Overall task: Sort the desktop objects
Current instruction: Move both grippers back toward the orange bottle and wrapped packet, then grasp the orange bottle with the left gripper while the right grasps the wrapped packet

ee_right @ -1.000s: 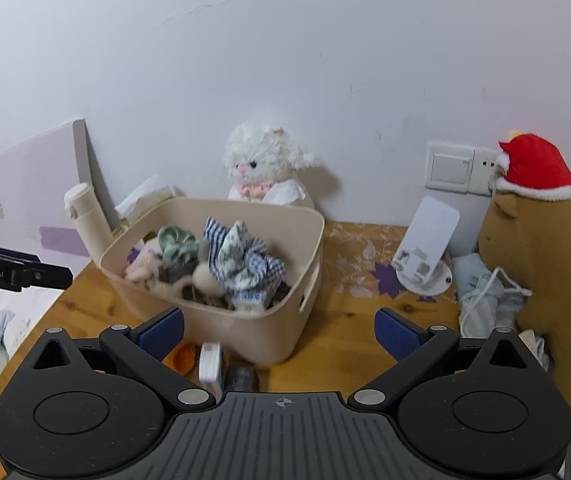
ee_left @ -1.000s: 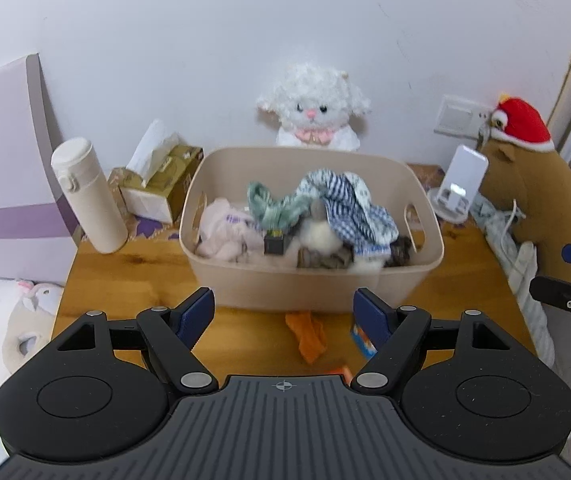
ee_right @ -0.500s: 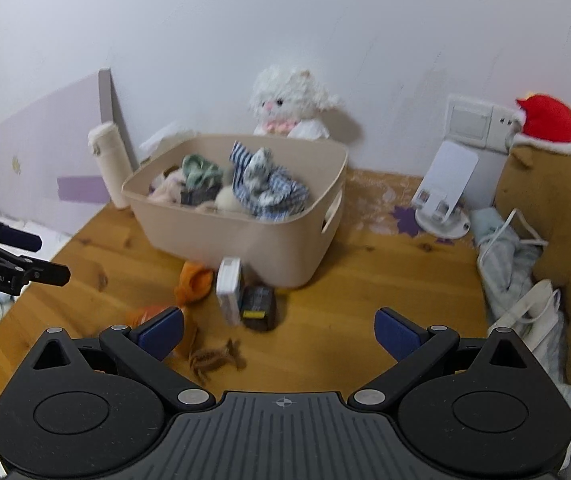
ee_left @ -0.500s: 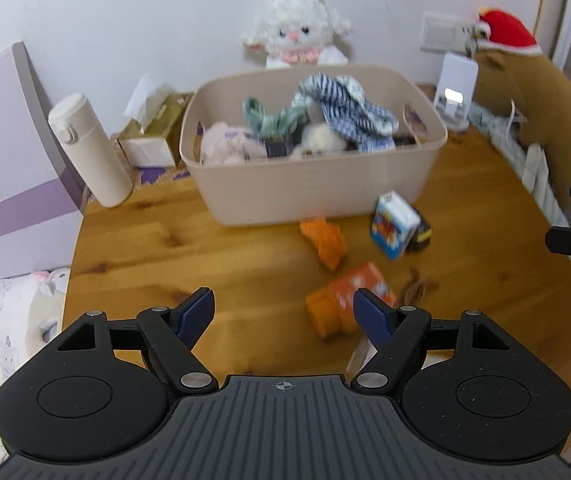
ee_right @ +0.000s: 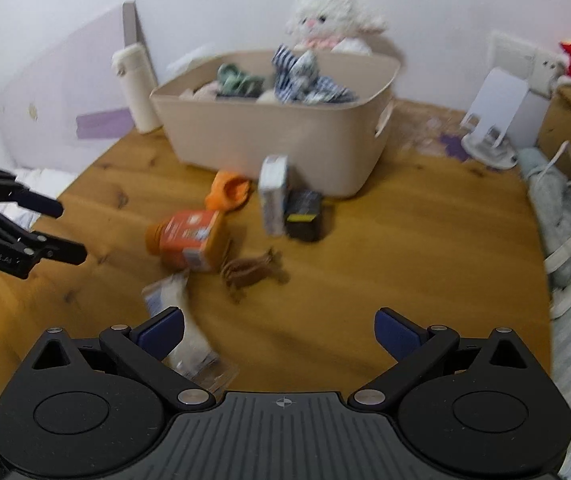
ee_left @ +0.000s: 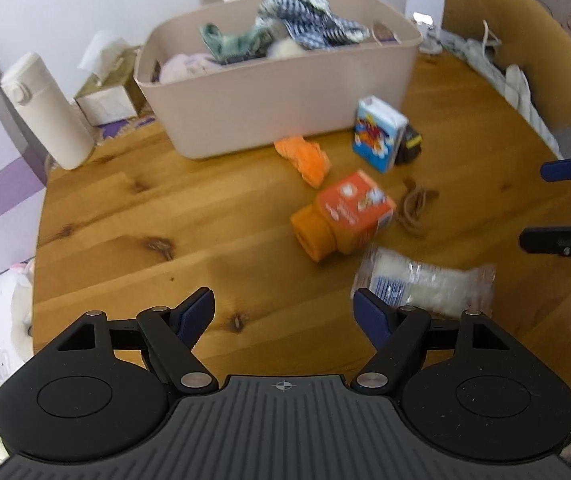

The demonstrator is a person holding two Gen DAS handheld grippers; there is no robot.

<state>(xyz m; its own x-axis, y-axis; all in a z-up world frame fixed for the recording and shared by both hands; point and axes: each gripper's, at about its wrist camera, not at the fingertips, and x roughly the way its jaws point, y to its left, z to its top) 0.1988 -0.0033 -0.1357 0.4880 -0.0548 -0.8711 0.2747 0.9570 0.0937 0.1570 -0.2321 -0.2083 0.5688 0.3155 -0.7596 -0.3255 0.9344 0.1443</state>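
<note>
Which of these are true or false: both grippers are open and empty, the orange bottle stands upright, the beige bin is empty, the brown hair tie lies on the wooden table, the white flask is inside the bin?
1. The left gripper and right gripper are open and empty. True.
2. The orange plastic bottle stands upright. False: it lies on its side.
3. The beige plastic bin is empty. False: it holds cloth items.
4. The brown hair tie lies on the wooden table. True.
5. The white cylindrical flask is inside the bin. False: it stands beside it.
</note>
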